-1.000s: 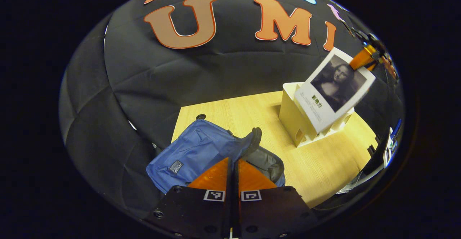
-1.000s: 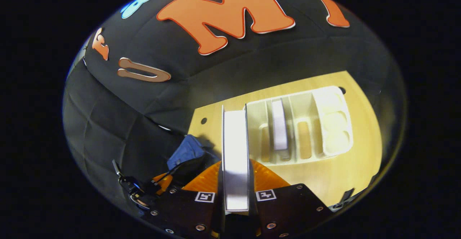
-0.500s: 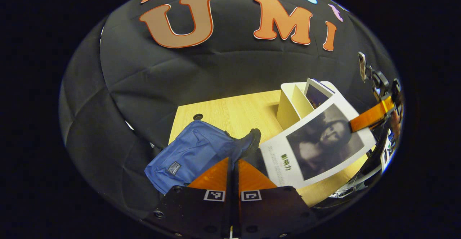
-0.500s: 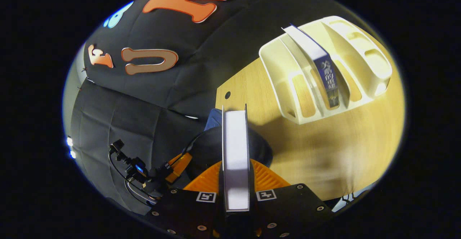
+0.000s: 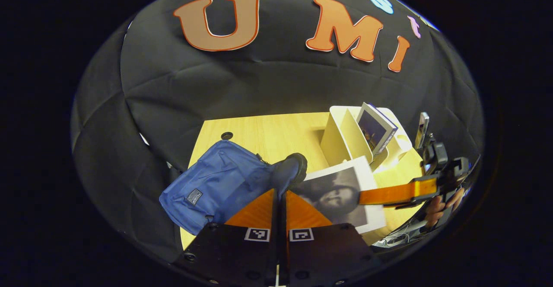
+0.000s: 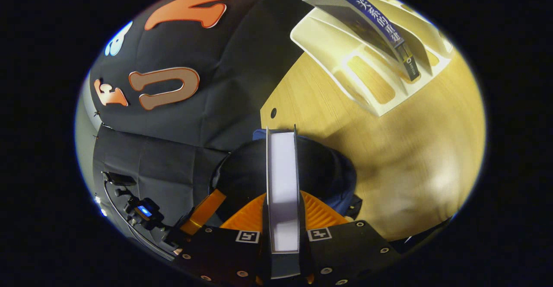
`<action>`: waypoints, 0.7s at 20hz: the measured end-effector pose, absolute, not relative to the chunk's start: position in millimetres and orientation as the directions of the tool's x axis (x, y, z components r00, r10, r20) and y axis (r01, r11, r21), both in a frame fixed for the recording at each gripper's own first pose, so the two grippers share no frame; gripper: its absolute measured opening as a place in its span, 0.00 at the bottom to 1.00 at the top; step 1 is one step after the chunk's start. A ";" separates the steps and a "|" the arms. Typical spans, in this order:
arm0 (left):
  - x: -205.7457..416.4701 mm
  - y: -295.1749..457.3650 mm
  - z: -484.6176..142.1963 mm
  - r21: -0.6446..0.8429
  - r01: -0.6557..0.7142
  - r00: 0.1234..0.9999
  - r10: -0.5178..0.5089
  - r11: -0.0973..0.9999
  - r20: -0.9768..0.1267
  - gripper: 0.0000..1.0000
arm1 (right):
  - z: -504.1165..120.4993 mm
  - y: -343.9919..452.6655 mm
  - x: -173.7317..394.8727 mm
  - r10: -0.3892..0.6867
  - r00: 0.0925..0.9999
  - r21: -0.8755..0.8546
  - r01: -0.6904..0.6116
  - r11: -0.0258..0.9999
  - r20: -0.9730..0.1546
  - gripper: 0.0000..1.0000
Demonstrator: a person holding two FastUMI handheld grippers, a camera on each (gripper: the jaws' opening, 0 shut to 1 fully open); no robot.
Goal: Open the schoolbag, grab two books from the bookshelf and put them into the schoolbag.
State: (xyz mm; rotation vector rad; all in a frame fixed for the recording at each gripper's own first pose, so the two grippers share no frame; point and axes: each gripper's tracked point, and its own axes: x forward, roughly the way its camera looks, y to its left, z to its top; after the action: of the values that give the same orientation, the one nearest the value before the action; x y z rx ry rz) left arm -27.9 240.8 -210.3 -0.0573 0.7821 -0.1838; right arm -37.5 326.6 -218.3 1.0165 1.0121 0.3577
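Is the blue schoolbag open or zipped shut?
Open. The schoolbag has its flap lifted, and its dark mouth gapes under the book in the right gripper view.

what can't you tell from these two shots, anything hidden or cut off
- Schoolbag interior: in the right gripper view the held book blocks the dark opening; contents unseen.
- Left claw: shut tips meet the bag's flap; whether cloth is pinched is hidden.
- Second book in the bookshelf: cut off at the top edge.

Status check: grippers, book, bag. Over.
Right hand-held gripper shut on first book, over open bag. Left hand-held gripper shut, at bag flap. Second book in shelf. Nothing blocking.
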 end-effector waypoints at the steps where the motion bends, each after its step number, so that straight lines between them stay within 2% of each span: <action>1: -28.1 238.0 -210.2 -0.127 0.151 0.691 -0.196 0.980 -0.696 0.02 | -222.1 336.2 -36.6 0.666 0.532 0.839 0.187 0.510 -0.524 0.25; 2: -27.4 236.1 -208.2 -0.130 0.152 0.692 -0.200 0.980 -0.694 0.00 | -228.3 345.2 -35.6 0.666 0.537 0.843 0.188 0.504 -0.517 0.25; 3: -27.5 233.6 -205.9 -0.134 0.160 0.690 -0.208 0.978 -0.694 0.02 | -232.8 352.4 -33.6 0.668 0.543 0.850 0.192 0.490 -0.508 0.25; 6: -30.8 232.8 -204.1 -0.140 0.172 0.683 -0.221 0.975 -0.696 0.01 | -250.8 380.9 -28.8 0.684 0.537 0.863 0.202 0.463 -0.493 0.26; 14: -40.1 223.6 -197.1 -0.153 0.227 0.672 -0.269 0.962 -0.690 0.01 | -280.1 418.2 -9.3 0.650 0.564 0.846 0.192 0.498 -0.510 0.25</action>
State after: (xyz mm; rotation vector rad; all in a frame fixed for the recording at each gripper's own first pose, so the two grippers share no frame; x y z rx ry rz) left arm -40.1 223.6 -197.1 -0.0560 0.7855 -0.2792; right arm -9.3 418.2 -280.1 1.0441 0.9657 0.3367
